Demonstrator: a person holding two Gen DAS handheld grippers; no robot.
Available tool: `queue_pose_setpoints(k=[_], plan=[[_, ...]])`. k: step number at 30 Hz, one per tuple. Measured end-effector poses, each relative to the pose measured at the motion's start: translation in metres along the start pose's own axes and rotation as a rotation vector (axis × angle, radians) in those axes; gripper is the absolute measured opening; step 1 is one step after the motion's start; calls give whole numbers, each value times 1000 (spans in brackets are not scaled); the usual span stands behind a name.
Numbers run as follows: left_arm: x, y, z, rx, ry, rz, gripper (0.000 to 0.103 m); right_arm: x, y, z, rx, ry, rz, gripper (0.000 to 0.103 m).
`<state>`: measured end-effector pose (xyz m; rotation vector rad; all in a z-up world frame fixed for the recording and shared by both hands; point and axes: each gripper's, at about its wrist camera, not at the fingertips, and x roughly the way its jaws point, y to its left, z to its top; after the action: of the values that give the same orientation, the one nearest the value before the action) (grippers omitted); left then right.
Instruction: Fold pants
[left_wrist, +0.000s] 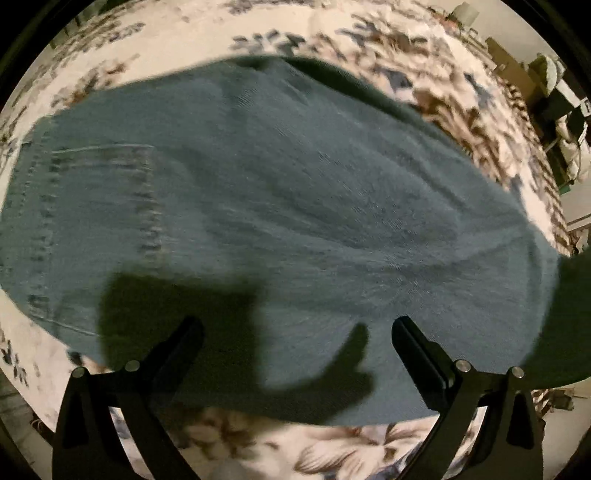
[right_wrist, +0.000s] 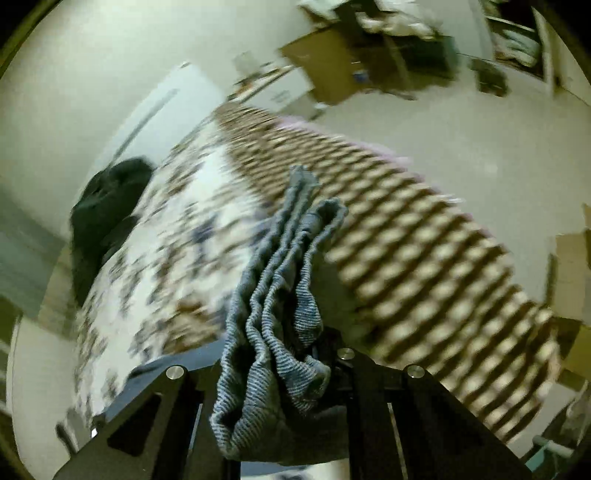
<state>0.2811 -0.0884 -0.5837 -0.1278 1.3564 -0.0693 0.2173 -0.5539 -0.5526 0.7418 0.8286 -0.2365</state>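
Note:
The blue denim pants (left_wrist: 280, 206) lie spread across the floral bedspread (left_wrist: 332, 454), filling most of the left wrist view, with a back pocket at the left. My left gripper (left_wrist: 297, 328) is open and empty, hovering just above the near edge of the pants; its shadow falls on the cloth. In the right wrist view my right gripper (right_wrist: 284, 354) is shut on a bunched, crumpled edge of the pants (right_wrist: 273, 302), lifted above the bed. Its fingertips are hidden by the cloth.
The bedspread (right_wrist: 177, 229) has a floral part and a brown checked border (right_wrist: 424, 258). A dark garment (right_wrist: 107, 206) lies at the bed's far left corner. Cardboard boxes (right_wrist: 332, 70) and clutter stand by the wall beyond the pale floor (right_wrist: 480, 147).

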Motion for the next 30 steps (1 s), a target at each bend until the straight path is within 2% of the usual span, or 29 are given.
queue_pose_setpoints(k=[6, 12, 13, 14, 16, 17, 20, 21, 22, 25, 27, 30], plan=[[-42, 54, -8, -22, -70, -25, 103, 33, 115, -75, -107, 130, 114, 14], [-67, 116, -38, -79, -97, -3, 103, 105, 210, -184, -234, 299, 104, 14], [-69, 129, -41, -78, -103, 14, 103, 120, 222, -202, -248, 341, 89, 17], [-68, 133, -42, -74, -106, 26, 103, 142, 236, -226, -256, 423, 78, 19], [-69, 147, -44, -61, -112, 57, 103, 160, 254, -254, -273, 532, 95, 41], [-70, 154, -44, -58, -116, 66, 103, 160, 264, -264, -290, 571, 132, 46], [-80, 161, -40, -43, -140, 32, 103, 143, 256, -259, -185, 601, 282, 62], [-84, 157, -37, -25, -147, 14, 103, 134, 247, -251, -141, 595, 310, 69], [-88, 157, -36, -11, -150, -5, 103, 124, 237, -244, -119, 575, 309, 72], [-88, 133, -23, 26, -157, -71, 103, 101, 200, -219, -102, 517, 191, 72], [-79, 111, -12, 41, -137, -117, 103, 100, 171, -205, -80, 500, 98, 72], [-59, 83, 5, 68, -108, -144, 103, 100, 131, -191, -53, 496, 2, 72]])
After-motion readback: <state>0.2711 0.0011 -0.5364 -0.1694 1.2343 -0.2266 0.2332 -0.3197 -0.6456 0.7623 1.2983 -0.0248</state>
